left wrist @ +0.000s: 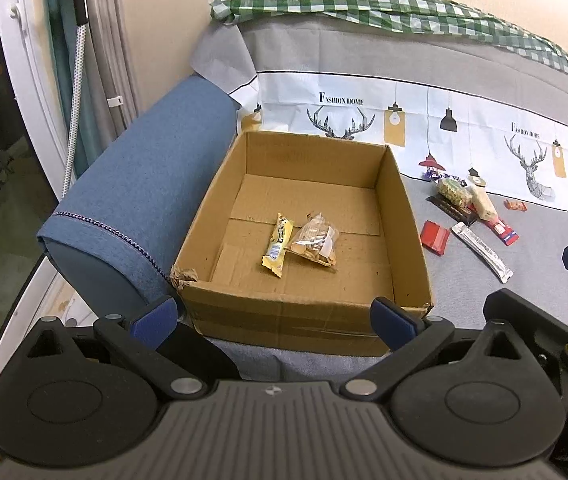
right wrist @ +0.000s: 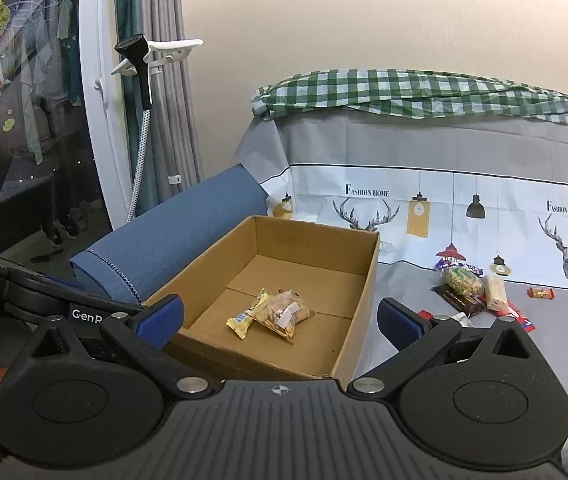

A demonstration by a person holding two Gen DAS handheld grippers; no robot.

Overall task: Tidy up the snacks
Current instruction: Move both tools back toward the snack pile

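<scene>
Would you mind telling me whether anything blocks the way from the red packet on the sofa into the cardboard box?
Only the cardboard box's own right wall stands between; the red packet must be lifted over it. Nothing else visible intervenes, and the box is open-topped.

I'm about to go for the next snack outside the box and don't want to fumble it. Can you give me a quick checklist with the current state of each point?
1. Left hand-held gripper open and empty: ok, fingers spread, nothing between them.
2. Right hand-held gripper open and empty: ok.
3. Cardboard box open with room: ok, only the yellow bar and the clear cracker bag lie on its floor.
4. Snacks left to collect: not ok, the red packet, the silver stick and a pile of snacks lie on the grey cover to the box's right.
5. Pile pieces separable: cannot tell, they overlap.
</scene>
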